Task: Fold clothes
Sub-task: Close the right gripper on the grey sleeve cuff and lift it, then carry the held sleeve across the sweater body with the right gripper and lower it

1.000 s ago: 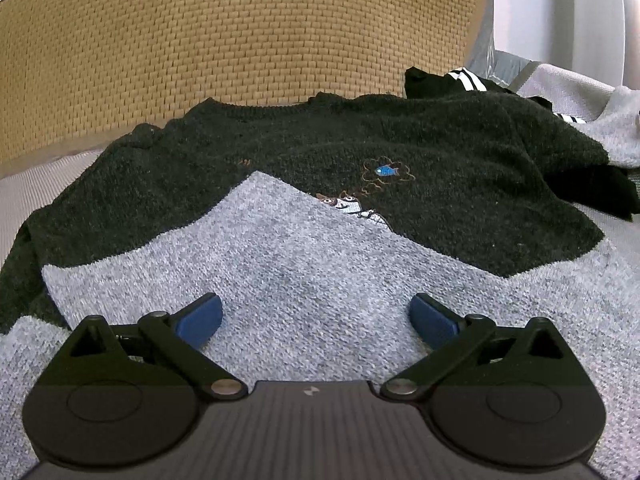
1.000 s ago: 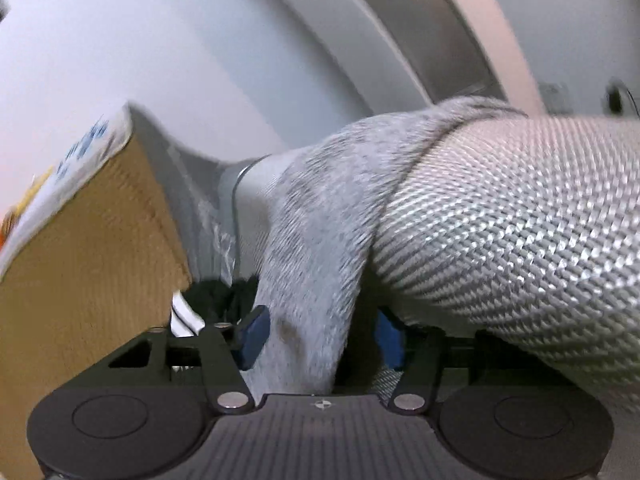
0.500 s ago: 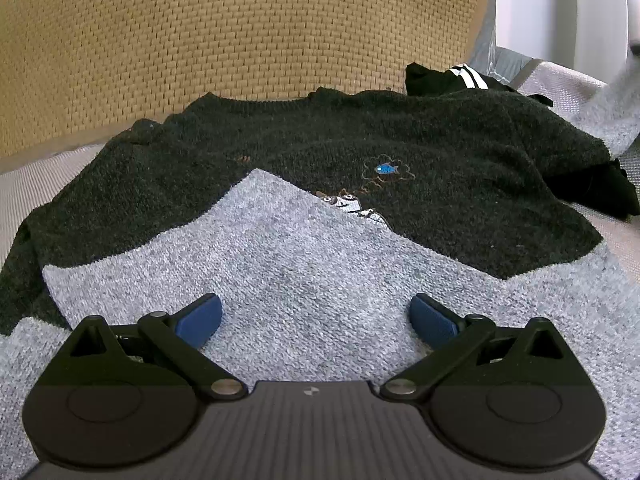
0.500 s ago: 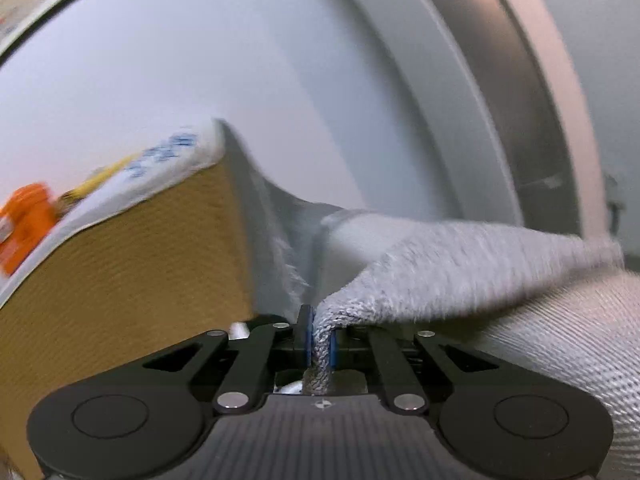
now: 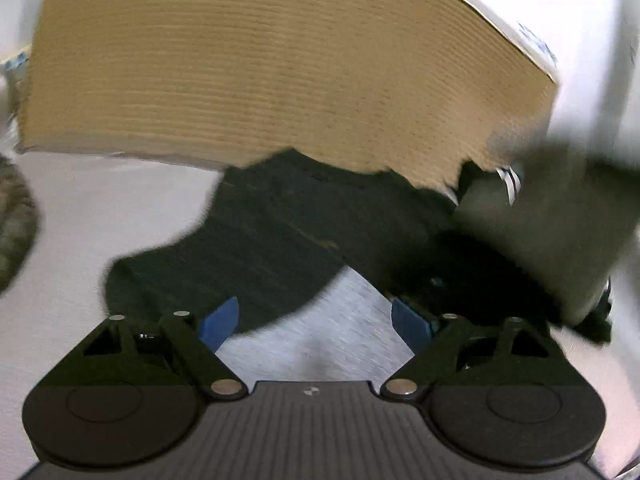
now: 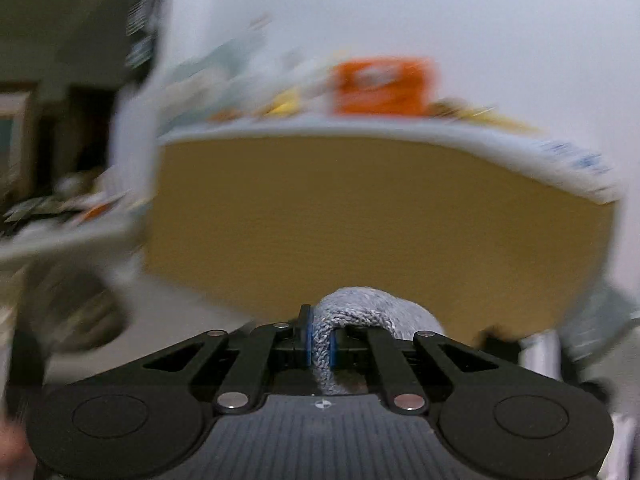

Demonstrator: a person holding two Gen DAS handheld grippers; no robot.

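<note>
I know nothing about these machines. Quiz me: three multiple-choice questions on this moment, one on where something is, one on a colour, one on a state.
1. Where does the dark sweater lie?
A. in front of the woven tan panel
B. on a chair
C. on a hanger

2. What colour is the knit in the right tongs?
A. red
B. light grey
C. green

3. How are the left tongs?
A. shut on cloth
B. out of sight
C. open, empty

Answers: 1 A, the panel rises behind it. 2 B, grey yarn shows between the pads. 3 C, the blue pads stand apart.
</note>
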